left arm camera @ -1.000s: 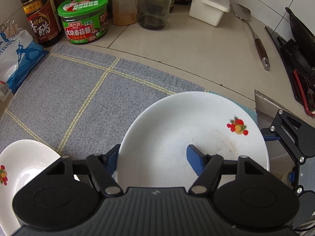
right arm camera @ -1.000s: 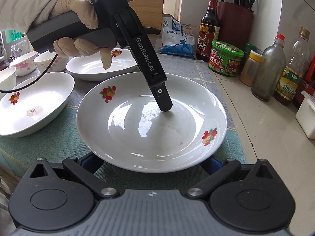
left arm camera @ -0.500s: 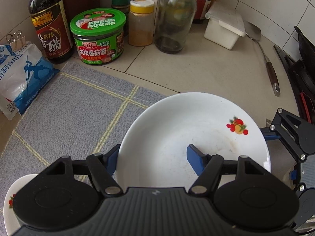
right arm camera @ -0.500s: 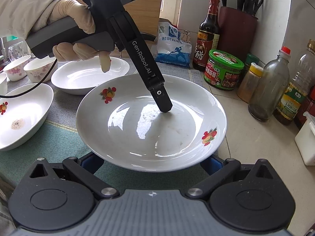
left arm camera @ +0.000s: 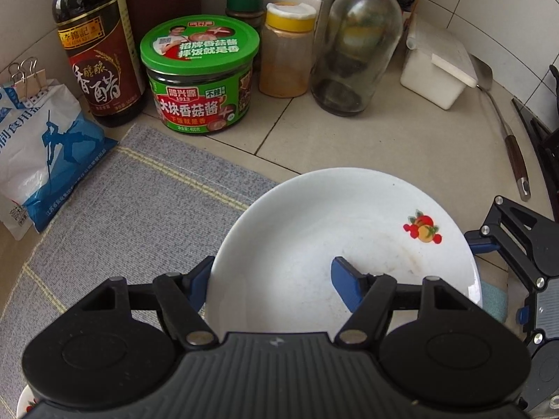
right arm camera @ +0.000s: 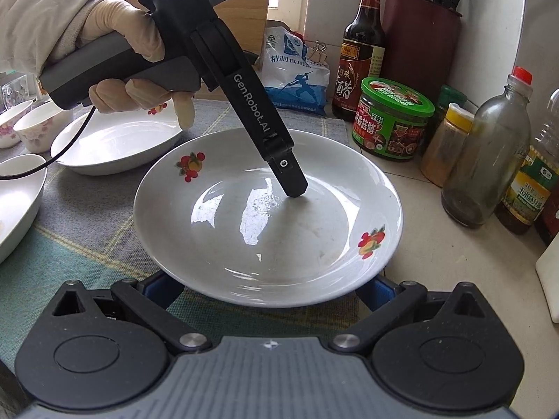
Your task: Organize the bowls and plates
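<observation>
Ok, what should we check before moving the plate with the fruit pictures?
1. Left gripper holds the white round fruit-print plate, fingers either side of its rim: ok.
2. Right gripper grip, fingers mostly hidden under the plate: cannot tell.
3. Plate empty: ok.
4. Plate apart from the green-lidded sauce jar and clear glass bottle: ok.
5. Where it lands: cannot tell.

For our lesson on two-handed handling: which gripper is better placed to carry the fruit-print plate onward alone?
Left, probably. The left gripper clamps the rim of the plate, one finger inside, one outside; the right gripper only reaches beneath it, fingertips hidden.
</observation>
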A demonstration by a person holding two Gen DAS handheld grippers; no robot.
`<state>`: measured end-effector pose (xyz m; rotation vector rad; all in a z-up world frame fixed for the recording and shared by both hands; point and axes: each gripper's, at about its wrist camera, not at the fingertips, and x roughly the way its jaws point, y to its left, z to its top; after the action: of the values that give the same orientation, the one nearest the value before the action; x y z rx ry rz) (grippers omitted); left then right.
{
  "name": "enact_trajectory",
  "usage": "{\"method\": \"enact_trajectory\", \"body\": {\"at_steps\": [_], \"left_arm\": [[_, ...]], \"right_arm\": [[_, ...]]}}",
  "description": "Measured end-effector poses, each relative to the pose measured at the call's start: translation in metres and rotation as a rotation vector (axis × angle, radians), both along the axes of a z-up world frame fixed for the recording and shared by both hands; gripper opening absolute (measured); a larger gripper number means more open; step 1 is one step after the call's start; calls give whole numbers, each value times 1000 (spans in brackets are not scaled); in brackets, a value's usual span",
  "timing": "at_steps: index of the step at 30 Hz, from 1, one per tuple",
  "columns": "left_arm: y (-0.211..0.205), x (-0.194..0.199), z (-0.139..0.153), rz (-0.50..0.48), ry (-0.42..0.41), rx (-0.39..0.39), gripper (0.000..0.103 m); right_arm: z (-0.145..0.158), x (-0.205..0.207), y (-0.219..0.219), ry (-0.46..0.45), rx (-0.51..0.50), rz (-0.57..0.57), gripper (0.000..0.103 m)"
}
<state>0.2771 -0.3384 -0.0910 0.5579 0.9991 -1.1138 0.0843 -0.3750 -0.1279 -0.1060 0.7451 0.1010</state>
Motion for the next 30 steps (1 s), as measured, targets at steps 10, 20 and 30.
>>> {"method": "enact_trajectory", "body": {"at_steps": [10,20,30], "left_arm": [[-2,-1,-5,-6,0,7,70],[19,-18,18,25,-74,-27,77],[89,-82,71,144,-216,-156,87]], "right_arm": [[-5,4,-3,19,13,2,103],[3,-9,0,25,6,-26,103],[22,-43,17,32,-19,-68,103]]}}
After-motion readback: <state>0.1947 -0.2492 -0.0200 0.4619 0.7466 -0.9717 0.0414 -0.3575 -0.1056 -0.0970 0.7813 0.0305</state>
